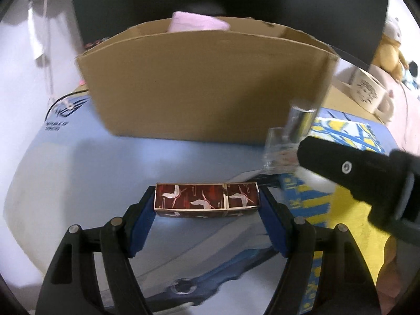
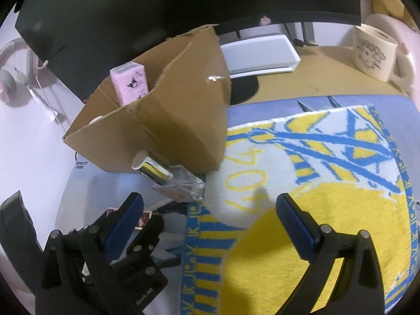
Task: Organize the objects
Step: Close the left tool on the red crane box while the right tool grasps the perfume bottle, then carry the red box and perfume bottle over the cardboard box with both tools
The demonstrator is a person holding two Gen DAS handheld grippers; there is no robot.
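Observation:
A dark red oblong case [image 1: 206,197] with white cranes and gold edges lies crosswise between the blue pads of my left gripper [image 1: 206,200], which is shut on its two ends over the blue desk mat [image 1: 78,162]. A clear glass perfume bottle [image 1: 286,141] with a silver cap stands in front of the open cardboard box [image 1: 204,78]. In the right wrist view my right gripper [image 2: 210,206] is open and holds nothing, above a yellow and blue towel [image 2: 328,210]. The bottle [image 2: 173,181] is ahead of its left finger. A pink tissue pack [image 2: 130,81] stands inside the box [image 2: 157,120].
A cream mug [image 2: 372,52] sits at the back right on the brown desk, beside a white flat device [image 2: 260,52]. A dark monitor [image 2: 157,5] looms behind the box. Pink headphones [image 2: 10,78] hang at the left wall. A yellow plush toy [image 1: 388,50] is at the far right.

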